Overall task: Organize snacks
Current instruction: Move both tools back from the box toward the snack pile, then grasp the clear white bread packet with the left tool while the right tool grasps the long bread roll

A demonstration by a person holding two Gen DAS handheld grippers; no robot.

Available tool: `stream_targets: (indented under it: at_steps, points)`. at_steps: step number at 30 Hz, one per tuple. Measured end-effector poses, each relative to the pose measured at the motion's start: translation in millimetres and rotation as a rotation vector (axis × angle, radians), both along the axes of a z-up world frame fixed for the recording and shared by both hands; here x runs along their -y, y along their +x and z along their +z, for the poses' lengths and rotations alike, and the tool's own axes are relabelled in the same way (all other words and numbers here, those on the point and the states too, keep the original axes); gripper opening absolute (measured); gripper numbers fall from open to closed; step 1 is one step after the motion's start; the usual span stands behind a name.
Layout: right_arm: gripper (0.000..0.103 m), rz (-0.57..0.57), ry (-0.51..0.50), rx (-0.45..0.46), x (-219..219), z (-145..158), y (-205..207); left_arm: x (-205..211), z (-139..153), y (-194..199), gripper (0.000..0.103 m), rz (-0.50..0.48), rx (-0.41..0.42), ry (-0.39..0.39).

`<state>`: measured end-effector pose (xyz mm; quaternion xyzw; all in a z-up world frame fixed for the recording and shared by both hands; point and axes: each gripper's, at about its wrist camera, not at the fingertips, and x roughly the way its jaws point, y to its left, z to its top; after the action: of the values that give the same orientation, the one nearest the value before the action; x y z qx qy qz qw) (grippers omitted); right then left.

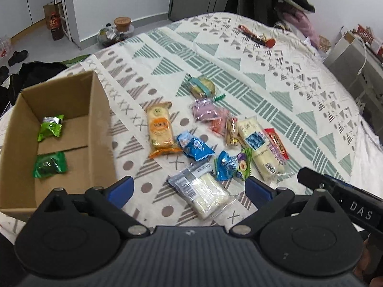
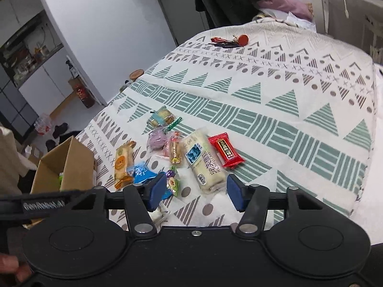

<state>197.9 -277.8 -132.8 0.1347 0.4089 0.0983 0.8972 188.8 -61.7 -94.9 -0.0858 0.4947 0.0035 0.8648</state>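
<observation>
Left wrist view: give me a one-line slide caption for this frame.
Open left gripper above loose snack packets on a patterned cloth; two green packets already in the cardboard box.

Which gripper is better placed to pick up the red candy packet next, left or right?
Probably the right gripper: open, with the red candy packet just ahead. From the left gripper, also open, it lies far right, behind the long white packet.

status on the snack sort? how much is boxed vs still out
Early. Done: two green packets lie in the cardboard box. In hand: nothing; the left gripper and the right gripper are both open above the pile. Left: roughly a dozen snacks on the bedspread, including the orange pack, the long white roll and the red candy.
</observation>
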Motion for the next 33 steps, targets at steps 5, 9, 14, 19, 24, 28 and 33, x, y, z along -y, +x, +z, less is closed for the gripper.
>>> stream_targets:
  at_steps: [5,9,14,19,24,28,33]
  points:
    - [0.055,-0.011,0.048,-0.019,6,-15,9,13,-22,11,0.092,0.020,-0.050,0.005]
    - [0.055,-0.007,0.075,-0.041,10,-24,16,20,-38,18,0.089,0.041,-0.091,0.018]
    - [0.053,0.005,0.098,-0.061,12,-33,22,27,-52,28,0.086,0.069,-0.117,0.023]
    - [0.053,-0.014,0.123,-0.056,16,-41,33,29,-68,37,0.085,0.122,-0.161,-0.008]
    - [0.053,-0.025,0.115,-0.062,14,-50,44,31,-84,41,0.056,0.142,-0.225,-0.027]
    - [0.053,-0.025,0.100,-0.060,11,-55,51,30,-84,39,0.048,0.138,-0.205,0.003]
    - [0.053,-0.026,0.081,-0.060,7,-58,55,27,-80,41,0.046,0.126,-0.201,0.019]
